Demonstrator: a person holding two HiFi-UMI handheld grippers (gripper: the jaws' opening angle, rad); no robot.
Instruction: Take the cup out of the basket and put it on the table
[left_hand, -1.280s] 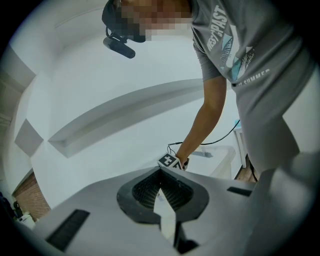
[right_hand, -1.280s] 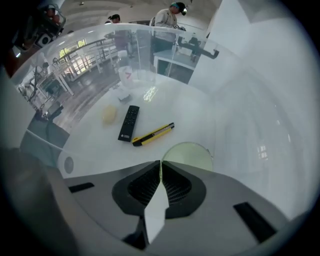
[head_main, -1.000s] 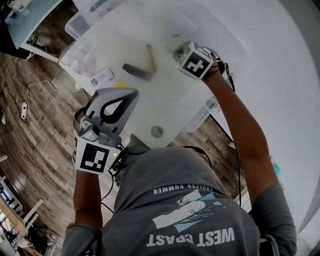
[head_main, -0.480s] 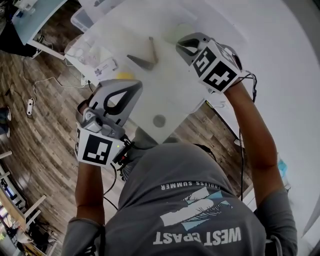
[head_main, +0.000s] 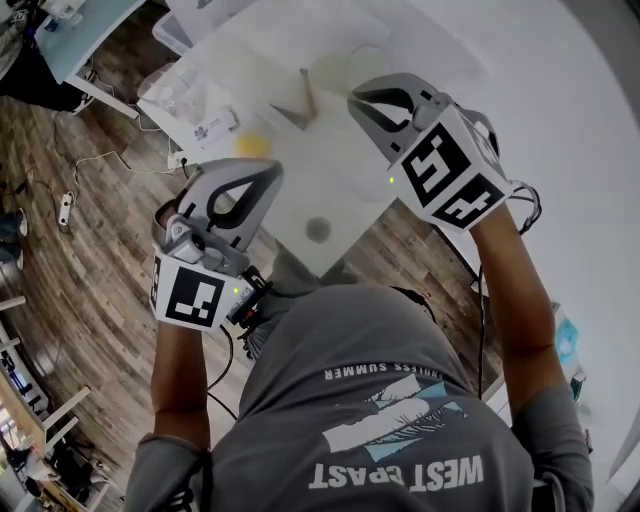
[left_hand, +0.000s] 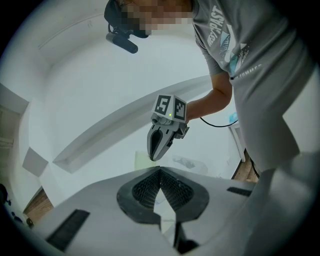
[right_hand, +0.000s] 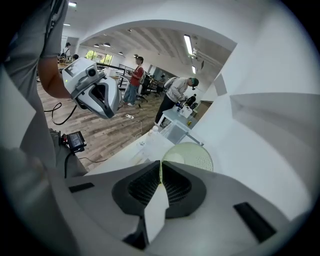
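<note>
Right hand-held gripper (head_main: 362, 101) has lifted up from the basket (right_hand: 197, 155), jaws closed on nothing.
Basket sits on the bench (head_main: 300, 195) beyond its tips; a paler round inside may be the cup (right_hand: 174, 156), so pickup seems still ahead: open, descend. Left hand-held gripper (head_main: 258, 183), closed and empty, hovers to its left; a wooden stick (head_main: 305, 92) lies beside the basket.
</note>
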